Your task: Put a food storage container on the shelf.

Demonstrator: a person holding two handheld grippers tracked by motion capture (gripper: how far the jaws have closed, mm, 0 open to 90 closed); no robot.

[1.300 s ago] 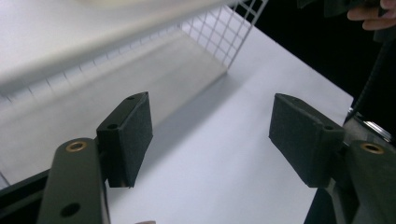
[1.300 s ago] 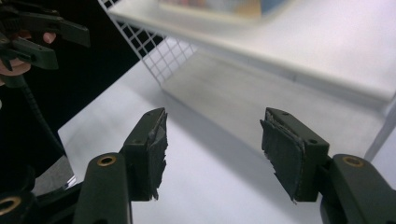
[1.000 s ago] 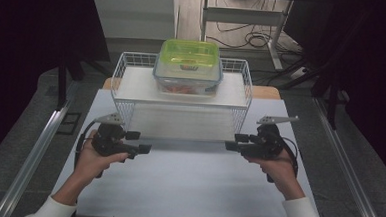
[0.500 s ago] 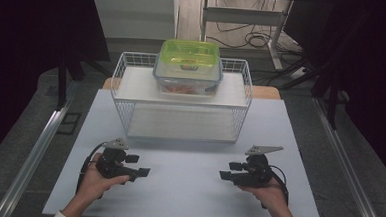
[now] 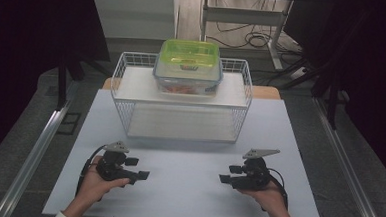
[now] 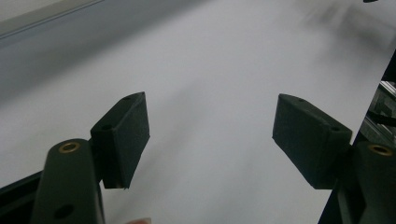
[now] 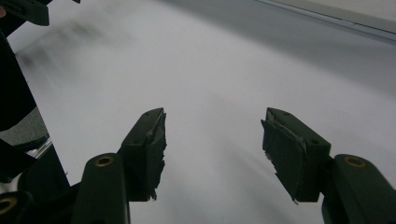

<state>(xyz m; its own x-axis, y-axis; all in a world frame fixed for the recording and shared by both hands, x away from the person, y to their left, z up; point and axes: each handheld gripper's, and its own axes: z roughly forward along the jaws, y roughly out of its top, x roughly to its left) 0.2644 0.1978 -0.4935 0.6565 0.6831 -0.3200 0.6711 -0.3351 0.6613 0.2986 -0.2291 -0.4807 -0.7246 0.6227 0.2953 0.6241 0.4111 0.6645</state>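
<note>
Dim room, black at the edges; the pale surface (image 5: 187,188) is evenly lit, soft-shadowed, and blurred in both gripper views.

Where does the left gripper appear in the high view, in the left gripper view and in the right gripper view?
High view: the left gripper is low at the left, with its jaws open and pointing toward the middle.
Left gripper view: its own two black jaws rise from the bottom edge and stand apart.
Right gripper view: its dark jaw tips are in the top left corner.
Shared landmark: the white table board beneath it.
</note>
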